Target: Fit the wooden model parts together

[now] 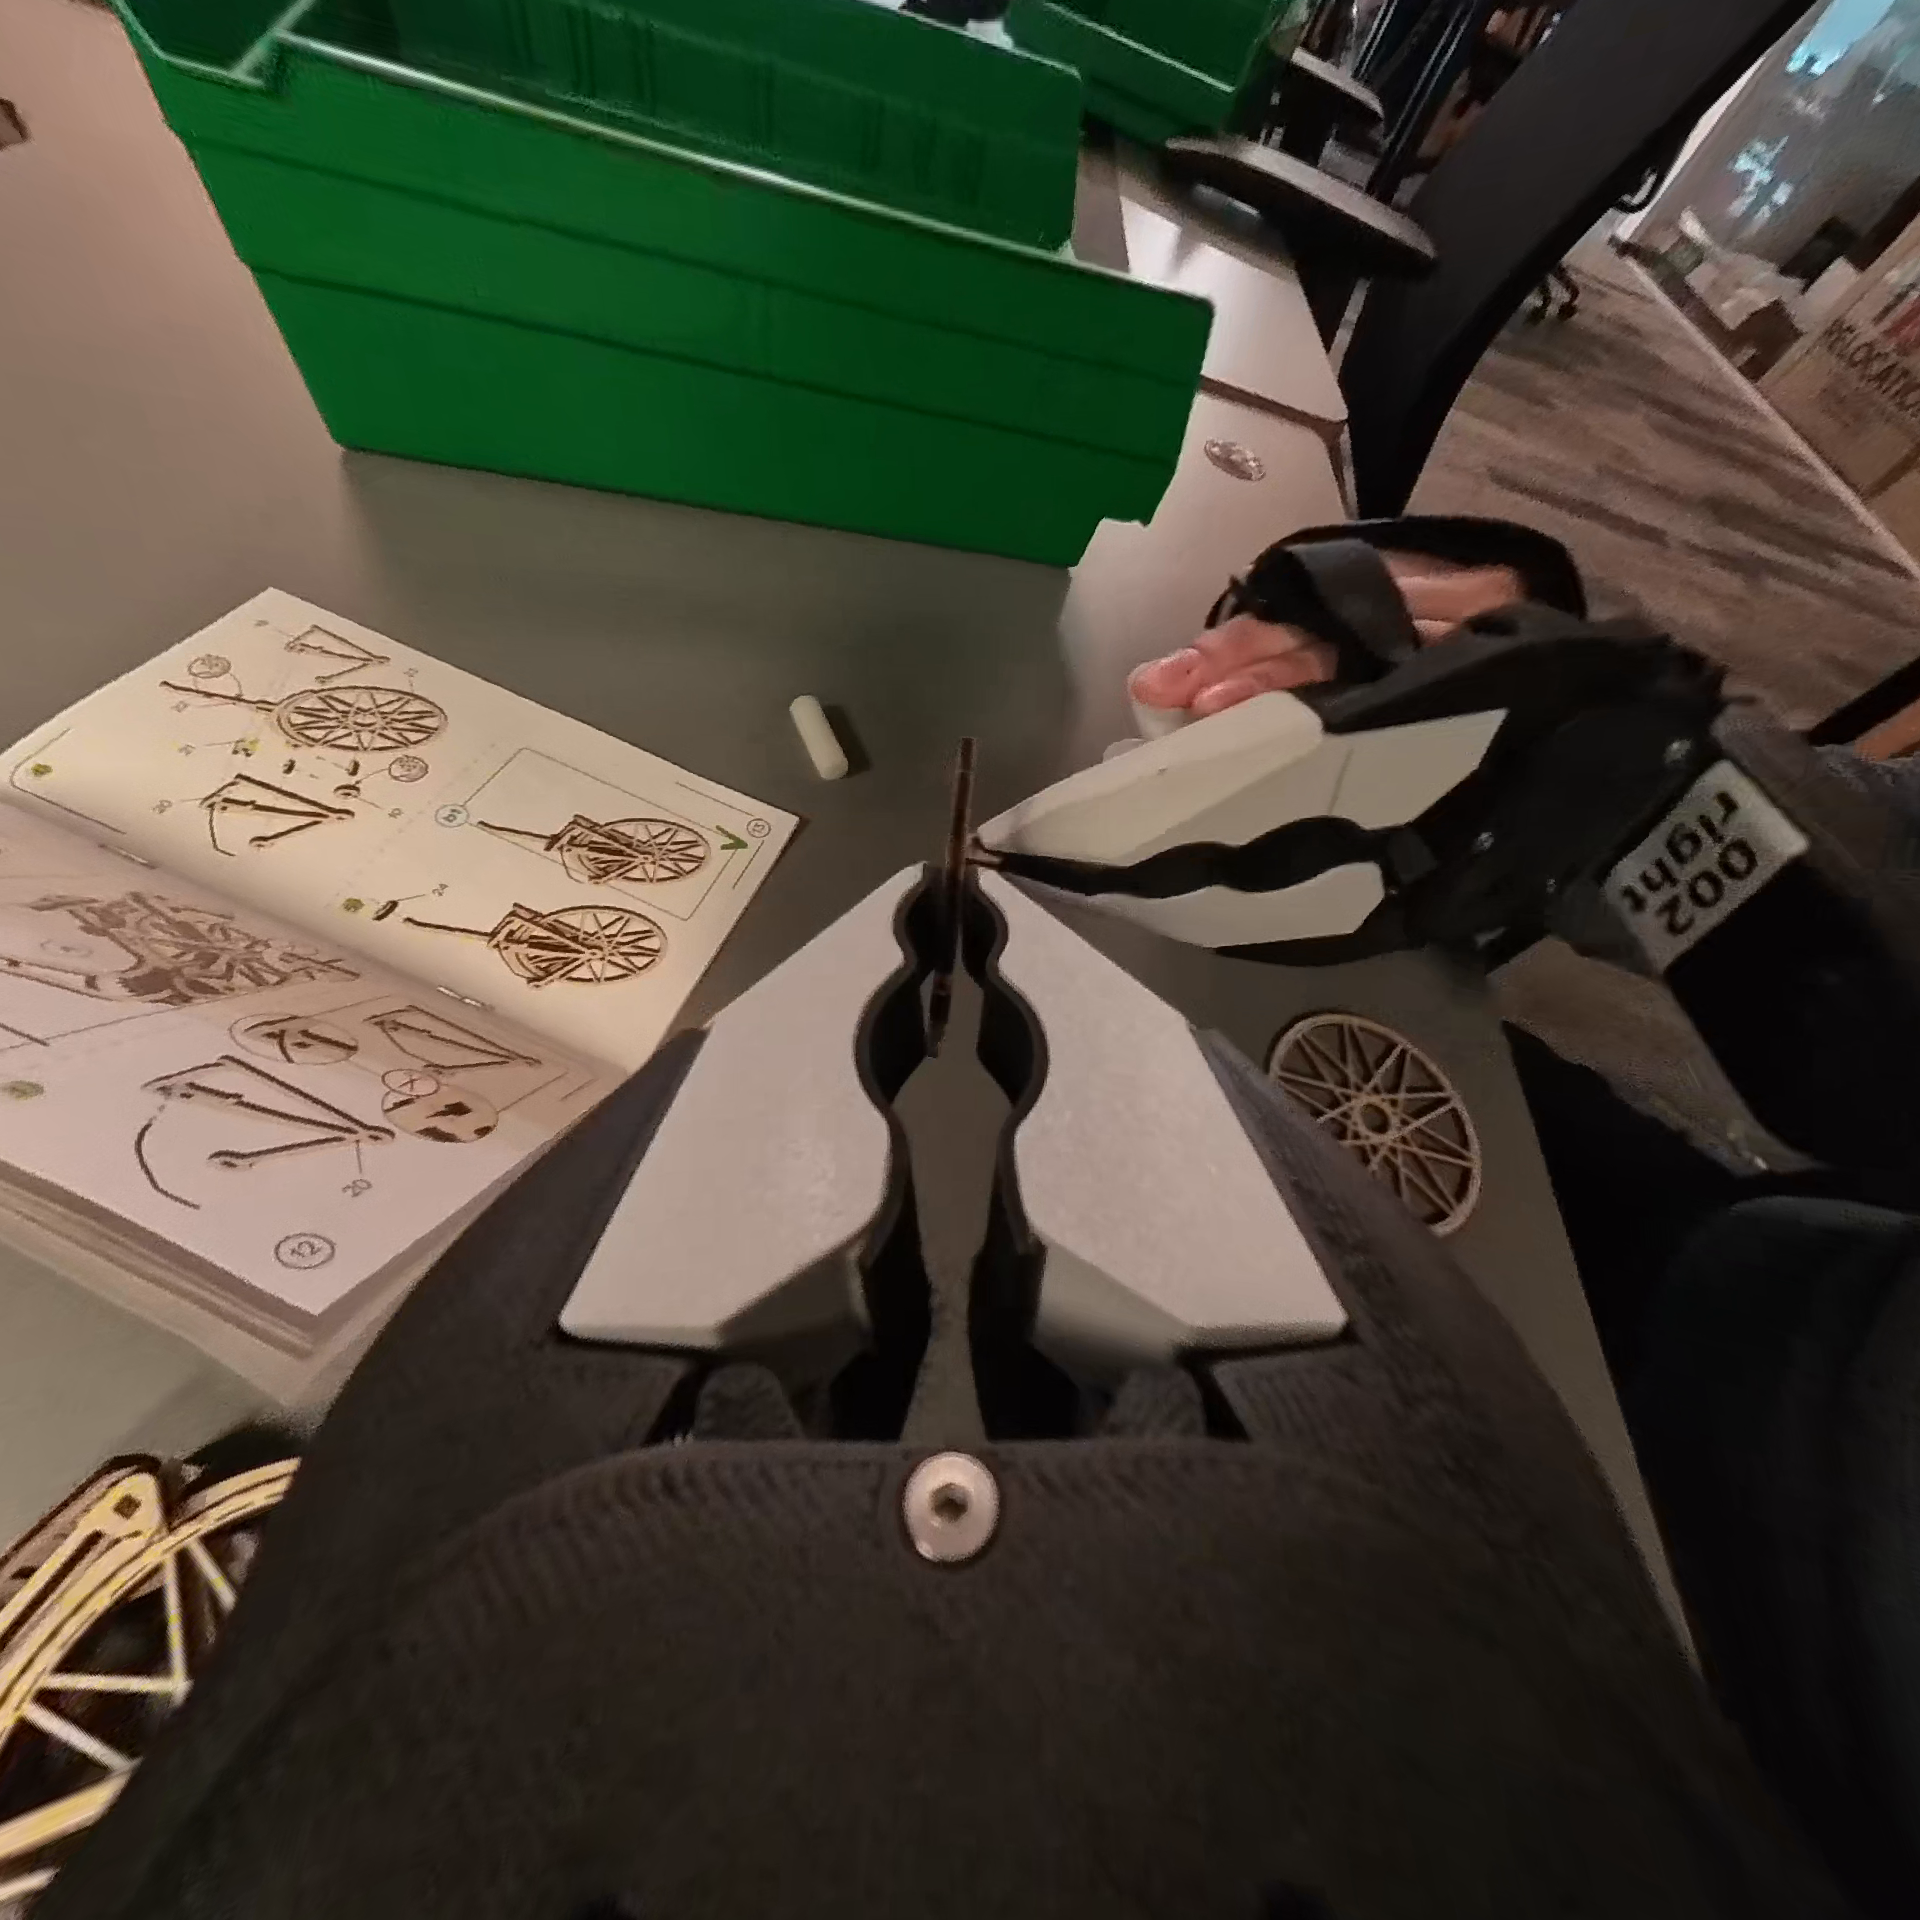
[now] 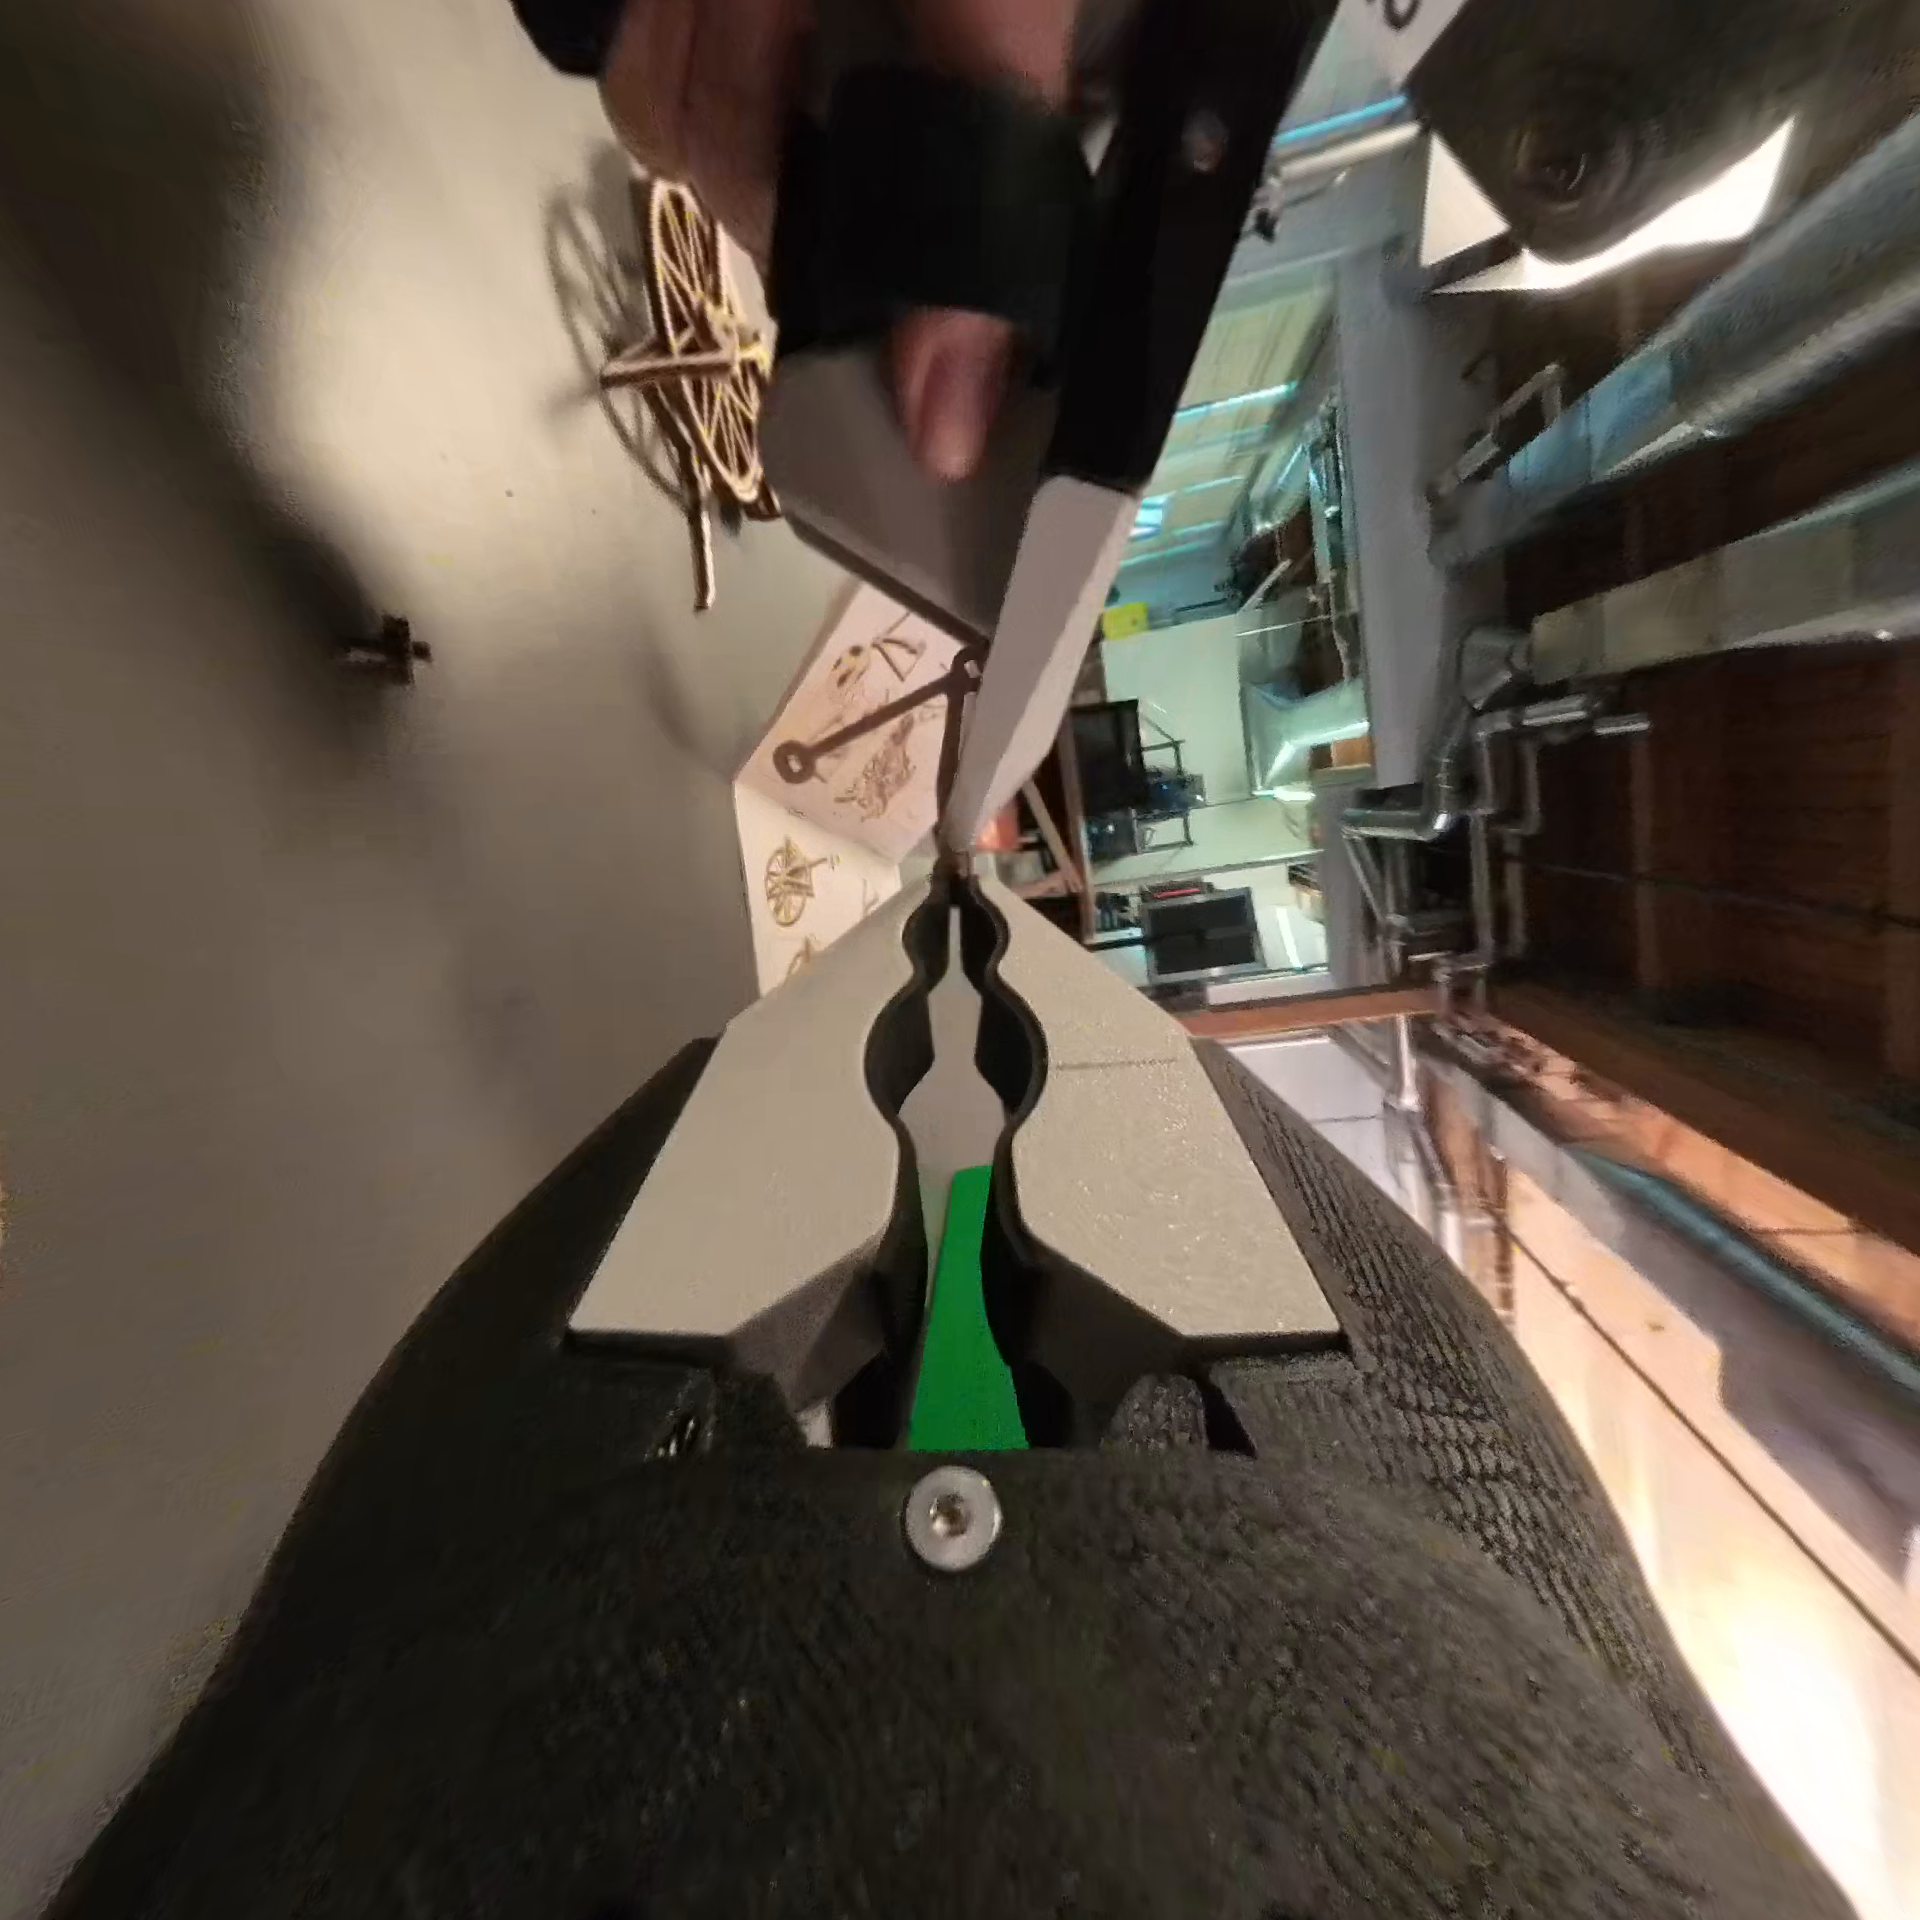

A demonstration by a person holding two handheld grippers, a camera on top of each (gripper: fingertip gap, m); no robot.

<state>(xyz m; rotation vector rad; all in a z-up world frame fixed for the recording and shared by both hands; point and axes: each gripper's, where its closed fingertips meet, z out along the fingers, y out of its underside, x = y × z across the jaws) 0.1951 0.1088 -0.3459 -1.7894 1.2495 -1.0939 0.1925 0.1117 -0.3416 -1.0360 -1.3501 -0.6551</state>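
**Fingertips Meet Over a Thin Wooden Strut**

Both pairs of fingers are nearly closed, tip to tip. The left gripper [image 1: 948, 896] pinches a dark, flat wooden strut [image 1: 962, 821] edge-on at its very tips, so the strut stands upright above them, likely to steady it for joining. Just right of those tips, the right gripper [image 1: 987, 854] nips a tiny peg-like piece [image 1: 980, 847] against the strut's side; whether it has seated I cannot tell. In the right wrist view the strut [image 2: 878, 717] shows slender arms ending in small rings. Beyond the fingers to the left lies an open instruction booklet [image 1: 343, 935], then green bins [image 1: 727, 343]. A spoked wooden wheel [image 1: 1377, 1117] lies under the right gripper.
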